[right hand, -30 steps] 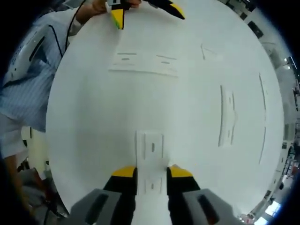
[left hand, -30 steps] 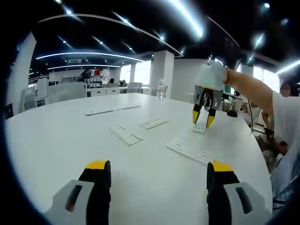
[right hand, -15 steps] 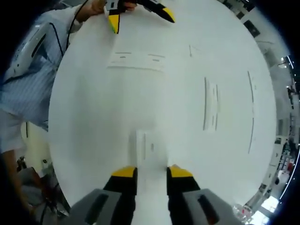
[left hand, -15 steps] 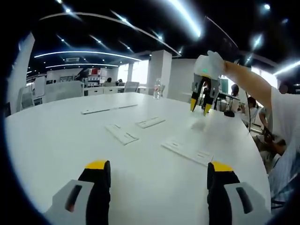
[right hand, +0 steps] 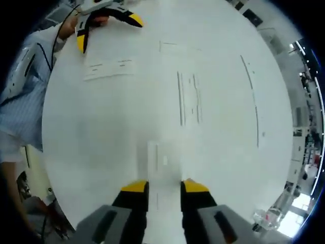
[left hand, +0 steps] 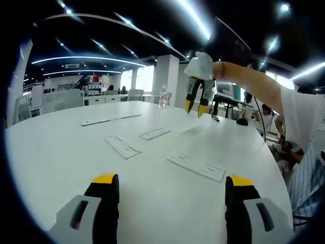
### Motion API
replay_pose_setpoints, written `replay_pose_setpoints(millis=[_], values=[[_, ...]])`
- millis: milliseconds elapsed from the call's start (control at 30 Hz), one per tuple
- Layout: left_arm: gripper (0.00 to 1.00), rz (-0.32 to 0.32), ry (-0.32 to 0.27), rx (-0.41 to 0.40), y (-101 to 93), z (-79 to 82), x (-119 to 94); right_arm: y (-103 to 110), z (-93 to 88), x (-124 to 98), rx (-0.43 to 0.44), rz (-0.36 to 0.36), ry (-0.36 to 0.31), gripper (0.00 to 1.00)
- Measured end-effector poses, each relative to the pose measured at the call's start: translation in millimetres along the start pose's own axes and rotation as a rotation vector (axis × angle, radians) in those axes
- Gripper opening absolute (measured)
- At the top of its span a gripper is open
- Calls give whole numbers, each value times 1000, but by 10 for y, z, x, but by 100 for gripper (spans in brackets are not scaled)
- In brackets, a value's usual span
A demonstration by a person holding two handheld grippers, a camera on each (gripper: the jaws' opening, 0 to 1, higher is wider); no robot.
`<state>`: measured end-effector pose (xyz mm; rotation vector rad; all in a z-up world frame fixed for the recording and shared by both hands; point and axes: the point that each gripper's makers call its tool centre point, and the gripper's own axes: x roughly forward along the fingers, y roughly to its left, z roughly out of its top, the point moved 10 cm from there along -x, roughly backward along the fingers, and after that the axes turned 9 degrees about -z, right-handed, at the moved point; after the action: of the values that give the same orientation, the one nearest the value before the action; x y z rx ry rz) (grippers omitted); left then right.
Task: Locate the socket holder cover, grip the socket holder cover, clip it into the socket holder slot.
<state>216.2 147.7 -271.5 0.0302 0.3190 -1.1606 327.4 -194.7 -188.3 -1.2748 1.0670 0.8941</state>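
Cover (right hand: 163,162) sits clamped lengthwise between the right gripper (right hand: 164,187) jaws above the table (right hand: 127,117), long holder (right hand: 189,99) straight ahead; left gripper (left hand: 170,184) wide, idle.

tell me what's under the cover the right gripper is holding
The right gripper holds the white cover above bare white table. The patch directly beneath the cover is hidden by it.

I can read no text, label, brand or number on anything in front of my tongs.
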Motion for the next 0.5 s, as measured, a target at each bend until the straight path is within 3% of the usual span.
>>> replay_pose_setpoints(millis=[133,500], values=[[86,5,-3,2,16,-2,2,-61,9,87,-7,15,18,26],[86,-25,-52,44,-4,51,21,-198,136,250,-44,29,-15,26]])
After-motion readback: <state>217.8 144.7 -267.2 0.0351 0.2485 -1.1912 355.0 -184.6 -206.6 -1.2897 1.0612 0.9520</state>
